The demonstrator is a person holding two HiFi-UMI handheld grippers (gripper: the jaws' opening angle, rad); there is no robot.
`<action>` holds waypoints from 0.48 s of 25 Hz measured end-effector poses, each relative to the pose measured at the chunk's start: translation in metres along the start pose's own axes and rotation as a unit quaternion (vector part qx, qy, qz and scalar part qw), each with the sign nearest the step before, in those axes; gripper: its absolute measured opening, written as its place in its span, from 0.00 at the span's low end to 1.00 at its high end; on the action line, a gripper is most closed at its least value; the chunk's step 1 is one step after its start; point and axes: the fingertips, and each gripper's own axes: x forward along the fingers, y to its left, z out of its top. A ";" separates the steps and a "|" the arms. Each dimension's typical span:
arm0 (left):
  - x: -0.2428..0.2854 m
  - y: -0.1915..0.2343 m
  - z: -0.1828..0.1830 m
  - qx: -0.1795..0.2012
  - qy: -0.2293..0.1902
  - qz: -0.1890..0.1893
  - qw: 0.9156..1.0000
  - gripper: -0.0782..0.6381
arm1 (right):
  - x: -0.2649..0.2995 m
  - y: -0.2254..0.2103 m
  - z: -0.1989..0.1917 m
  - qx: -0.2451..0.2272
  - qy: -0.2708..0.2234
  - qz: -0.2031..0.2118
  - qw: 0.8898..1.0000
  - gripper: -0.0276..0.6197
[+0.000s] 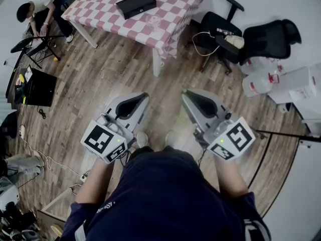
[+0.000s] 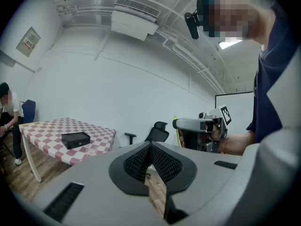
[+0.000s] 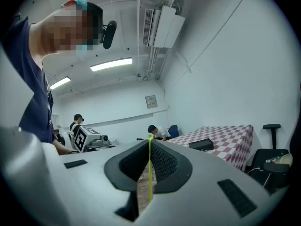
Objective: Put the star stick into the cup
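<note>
Star stick (image 3: 150,180) in right gripper (image 3: 149,142)

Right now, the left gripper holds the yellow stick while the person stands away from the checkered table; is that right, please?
Not quite: the right gripper holds the yellow stick, as the right gripper view shows. The person does stand away from the checkered table.

No words, brands or numbers can be read. Black-and-white square code markers are carried on the cubes of the left gripper (image 1: 142,97) and the right gripper (image 1: 186,93); no letters are shown on them. A framed wall notice (image 2: 28,42), at ten o'clock in the left gripper view, is too small to be read. Pale shirt print (image 1: 105,209), at seven o'clock in the head view, is blurred.
</note>
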 end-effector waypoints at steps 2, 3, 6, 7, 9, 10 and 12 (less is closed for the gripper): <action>0.004 -0.002 -0.001 0.000 0.001 0.000 1.000 0.16 | -0.001 -0.004 0.000 -0.001 -0.002 -0.001 1.000 0.08; 0.006 -0.003 -0.001 -0.001 0.002 0.000 1.000 0.16 | -0.002 -0.006 0.000 -0.001 -0.003 -0.001 1.000 0.08; 0.012 -0.008 -0.007 -0.006 0.008 0.002 1.000 0.16 | -0.007 -0.010 -0.003 0.006 -0.005 0.002 1.000 0.08; 0.014 -0.010 -0.009 -0.007 0.010 0.003 1.000 0.16 | -0.010 -0.012 -0.004 0.008 -0.004 0.004 1.000 0.08; 0.021 -0.018 -0.014 -0.010 0.014 0.006 1.000 0.16 | -0.018 -0.016 -0.009 0.012 -0.001 0.009 1.000 0.08; 0.024 -0.022 -0.017 -0.010 0.015 0.007 1.000 0.16 | -0.022 -0.018 -0.012 0.014 0.001 0.012 1.000 0.08; 0.031 -0.032 -0.020 -0.009 0.018 0.009 1.000 0.16 | -0.033 -0.021 -0.017 0.017 0.004 0.017 1.000 0.08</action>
